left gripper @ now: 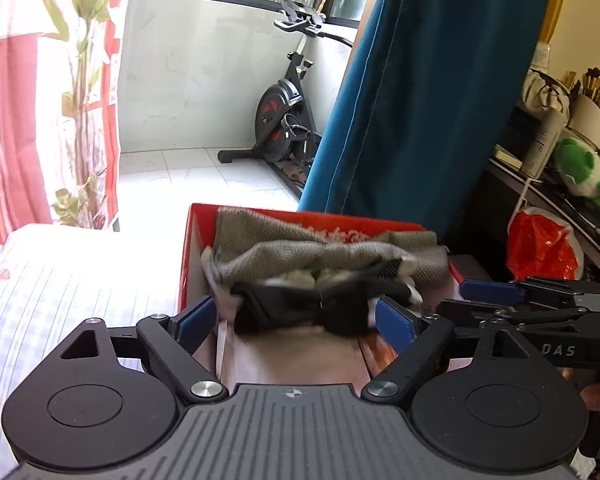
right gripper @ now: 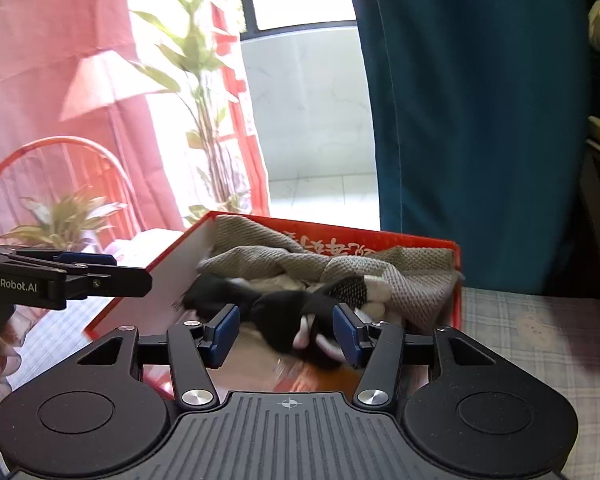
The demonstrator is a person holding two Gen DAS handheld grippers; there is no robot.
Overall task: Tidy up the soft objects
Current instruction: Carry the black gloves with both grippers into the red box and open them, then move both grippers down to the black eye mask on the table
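Observation:
A red cardboard box [left gripper: 190,236] [right gripper: 420,242] stands on the bed. Inside lies a grey knitted cloth [left gripper: 300,254] [right gripper: 284,258] and in front of it a black-and-white soft item [left gripper: 300,304] [right gripper: 284,316], blurred. My left gripper [left gripper: 296,322] is open, its blue pads on either side of the black item, not closed on it. My right gripper [right gripper: 286,334] is open, its jaws wide around the same black item over the box's front. The right gripper also shows in the left wrist view [left gripper: 520,296]; the left gripper shows in the right wrist view [right gripper: 84,268].
A checked bedsheet [left gripper: 60,300] [right gripper: 540,332] covers the bed around the box. A teal curtain [left gripper: 420,100] hangs behind it. A red plastic bag [left gripper: 540,244] and a cluttered shelf with a green plush [left gripper: 584,172] are right. An exercise bike [left gripper: 284,112] stands beyond.

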